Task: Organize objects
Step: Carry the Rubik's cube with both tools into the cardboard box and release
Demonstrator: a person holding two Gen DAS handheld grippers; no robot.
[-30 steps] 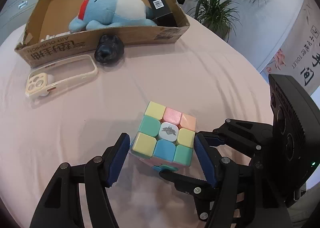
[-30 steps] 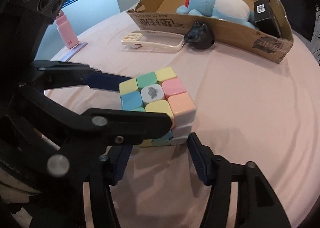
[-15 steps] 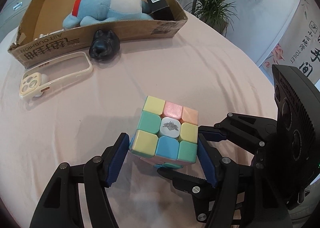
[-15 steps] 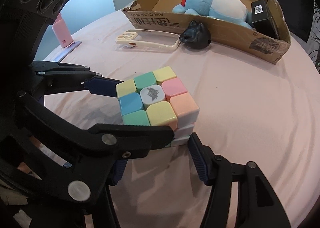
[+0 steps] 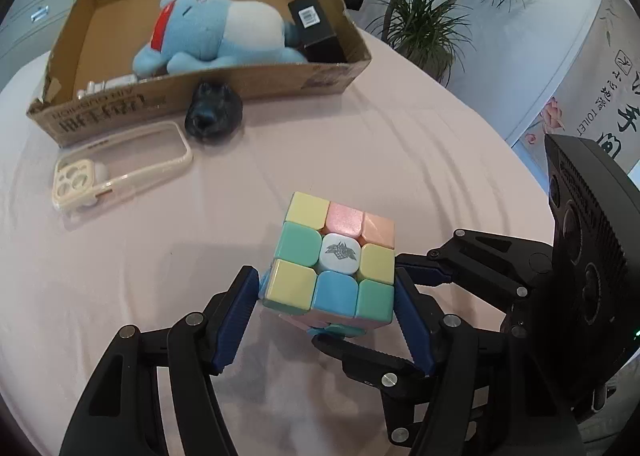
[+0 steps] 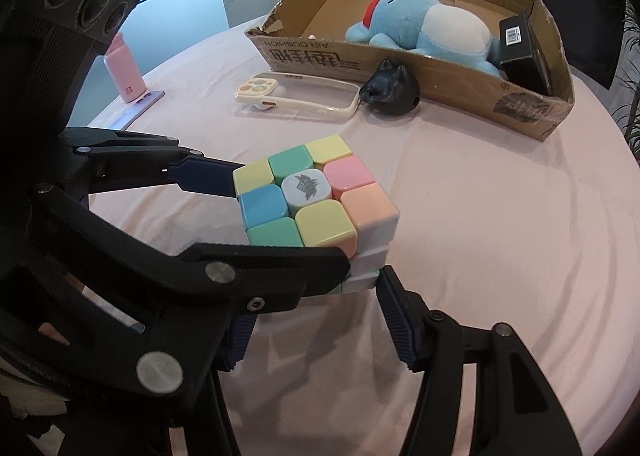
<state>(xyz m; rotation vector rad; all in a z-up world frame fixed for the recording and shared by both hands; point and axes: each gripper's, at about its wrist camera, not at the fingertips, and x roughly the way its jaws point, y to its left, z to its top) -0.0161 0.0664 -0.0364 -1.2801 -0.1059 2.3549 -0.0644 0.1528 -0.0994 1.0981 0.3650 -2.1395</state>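
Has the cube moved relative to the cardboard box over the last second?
Cannot tell. The cube stays between the same pads; the cardboard box shifts a little in both views, which camera motion alone could explain.

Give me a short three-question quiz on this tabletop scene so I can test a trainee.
1. Multiple choice: what lies beside the blue plush toy inside the cardboard box?
A. a black box with a barcode
B. a pink bottle
C. a pair of scissors
2. True or false: the phone case lies inside the box.
3. Fill in: the left gripper and the right gripper are both closed on the pastel ____.

Key
1. A, the black box.
2. False: the phone case lies on the table in front of the box.
3. cube.
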